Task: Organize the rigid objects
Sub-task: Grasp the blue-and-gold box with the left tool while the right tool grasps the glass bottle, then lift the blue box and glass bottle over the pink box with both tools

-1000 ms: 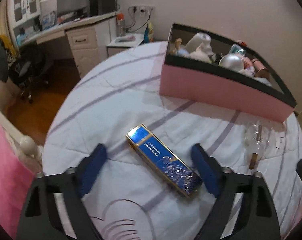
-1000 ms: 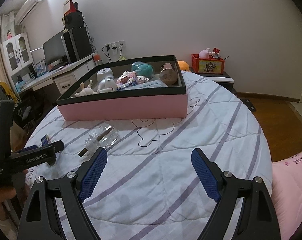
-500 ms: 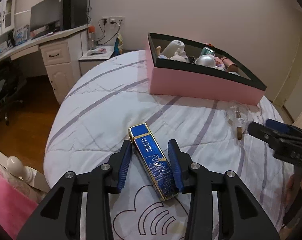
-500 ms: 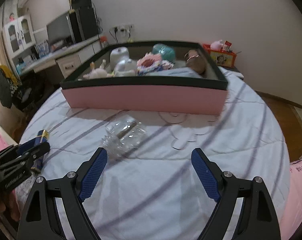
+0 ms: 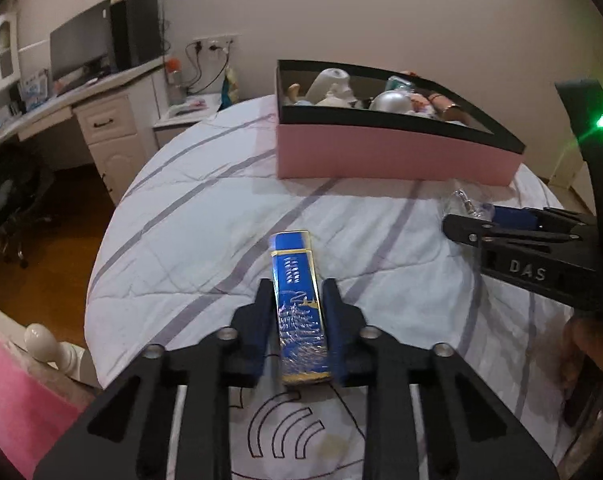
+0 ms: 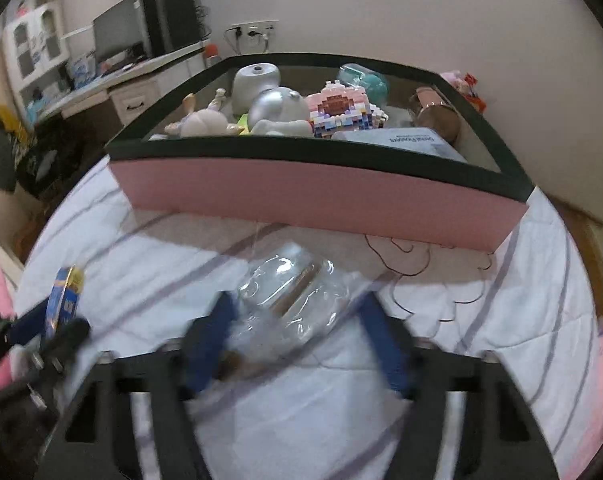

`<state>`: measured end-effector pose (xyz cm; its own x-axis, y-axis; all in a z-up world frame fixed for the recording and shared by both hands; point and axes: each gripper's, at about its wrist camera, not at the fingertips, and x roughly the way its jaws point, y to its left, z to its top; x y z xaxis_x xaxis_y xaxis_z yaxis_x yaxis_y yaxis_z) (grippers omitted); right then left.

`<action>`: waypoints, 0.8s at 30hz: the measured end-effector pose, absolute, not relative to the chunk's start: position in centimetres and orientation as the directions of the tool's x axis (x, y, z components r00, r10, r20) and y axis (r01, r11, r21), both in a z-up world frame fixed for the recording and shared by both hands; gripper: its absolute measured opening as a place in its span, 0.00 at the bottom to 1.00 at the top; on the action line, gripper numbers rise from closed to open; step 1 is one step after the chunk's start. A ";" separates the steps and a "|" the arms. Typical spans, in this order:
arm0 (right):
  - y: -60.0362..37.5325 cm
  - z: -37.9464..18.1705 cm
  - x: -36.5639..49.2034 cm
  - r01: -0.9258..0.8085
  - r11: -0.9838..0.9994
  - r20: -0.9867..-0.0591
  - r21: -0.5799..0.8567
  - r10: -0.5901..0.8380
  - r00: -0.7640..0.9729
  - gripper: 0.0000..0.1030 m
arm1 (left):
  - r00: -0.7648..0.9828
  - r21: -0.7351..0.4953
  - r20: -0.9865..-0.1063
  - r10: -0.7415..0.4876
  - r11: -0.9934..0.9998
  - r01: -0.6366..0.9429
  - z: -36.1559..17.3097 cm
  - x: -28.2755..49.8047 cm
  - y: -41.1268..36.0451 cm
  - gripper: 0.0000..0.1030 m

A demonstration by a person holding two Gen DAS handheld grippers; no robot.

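Note:
A long blue and gold box (image 5: 291, 256) lies on the white striped quilt (image 5: 205, 216), and my left gripper (image 5: 298, 292) is shut on its near half. In the right wrist view the same blue box (image 6: 67, 292) shows at the lower left in the left gripper (image 6: 61, 320). A clear plastic packet (image 6: 289, 280) with a brown stick inside lies in front of the pink box (image 6: 301, 188). My right gripper (image 6: 297, 304) is closing around it, blurred; its pads flank the packet with a small gap showing on the right. The pink box (image 5: 381, 152) holds several toys.
The bed's edge curves down to a wooden floor on the left. A white desk (image 5: 101, 120) with a monitor stands at the back left, a bedside cabinet (image 5: 181, 116) beside it. A white bedpost knob (image 5: 41, 338) is at the lower left. A hand (image 5: 581, 344) holds the right gripper.
My left jaws have closed onto the blue box, which now lies straight between them. My right gripper has moved in over the clear packet and its jaws have narrowed around it.

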<state>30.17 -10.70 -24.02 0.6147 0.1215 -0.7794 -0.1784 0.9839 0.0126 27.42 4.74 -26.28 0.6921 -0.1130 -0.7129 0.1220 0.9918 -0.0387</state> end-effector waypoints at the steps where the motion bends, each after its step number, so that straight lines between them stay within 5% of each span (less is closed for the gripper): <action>1: -11.0 -23.9 29.9 -0.186 0.982 -0.779 0.015 0.128 0.614 0.46 | 0.692 -0.032 -0.713 -0.116 0.991 0.133 -26.3 27.3 4.5 0.20; 11: -16.1 -23.7 24.8 -0.195 0.980 -0.762 0.040 0.157 0.629 0.46 | 0.649 -0.065 -0.720 -0.245 0.955 0.290 -26.0 26.3 -0.7 0.20; 24: -17.3 -24.3 24.1 -0.153 0.988 -0.737 0.028 0.124 0.665 0.48 | 0.664 -0.039 -0.718 -0.209 0.965 0.261 -26.1 25.9 -1.9 0.20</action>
